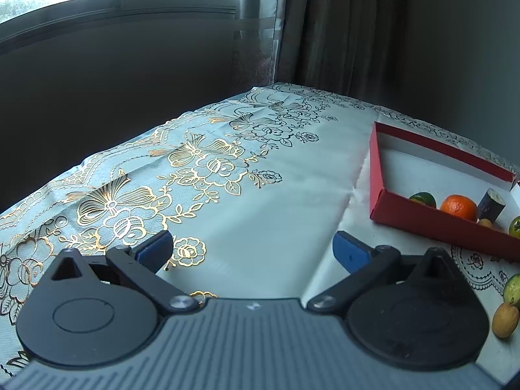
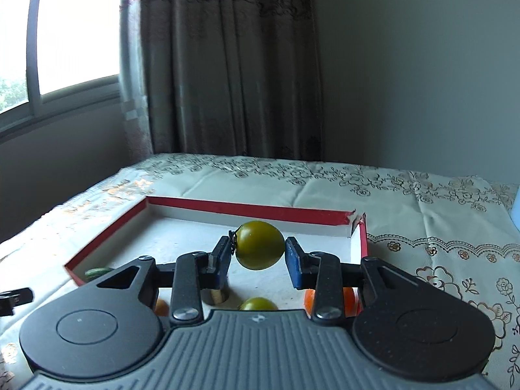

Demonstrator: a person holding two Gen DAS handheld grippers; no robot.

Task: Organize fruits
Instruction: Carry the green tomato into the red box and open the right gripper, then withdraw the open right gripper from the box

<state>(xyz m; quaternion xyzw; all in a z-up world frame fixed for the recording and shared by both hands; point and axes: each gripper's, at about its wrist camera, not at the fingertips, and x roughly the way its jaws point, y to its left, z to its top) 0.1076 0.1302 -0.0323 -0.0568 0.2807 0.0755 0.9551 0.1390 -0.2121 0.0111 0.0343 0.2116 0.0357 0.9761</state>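
Note:
My right gripper (image 2: pixel 259 255) is shut on a round green fruit (image 2: pixel 259 244) and holds it above the red-walled box (image 2: pixel 247 208). Below it in the box lie another green fruit (image 2: pixel 258 304), an orange fruit (image 2: pixel 347 295), a dark cut piece (image 2: pixel 216 297) and a green-striped fruit (image 2: pixel 96 273). My left gripper (image 1: pixel 252 253) is open and empty over the tablecloth, left of the box (image 1: pixel 377 175). In the left wrist view the box holds an orange (image 1: pixel 459 207), a dark cut piece (image 1: pixel 491 204) and a green fruit (image 1: pixel 422 199).
A floral tablecloth (image 1: pixel 227 175) covers the table. Outside the box at the right lie a green fruit (image 1: pixel 513 287) and a yellow-brown fruit (image 1: pixel 504 320). A window and curtains stand behind the table. The left gripper's tip (image 2: pixel 14 297) shows at the left edge of the right wrist view.

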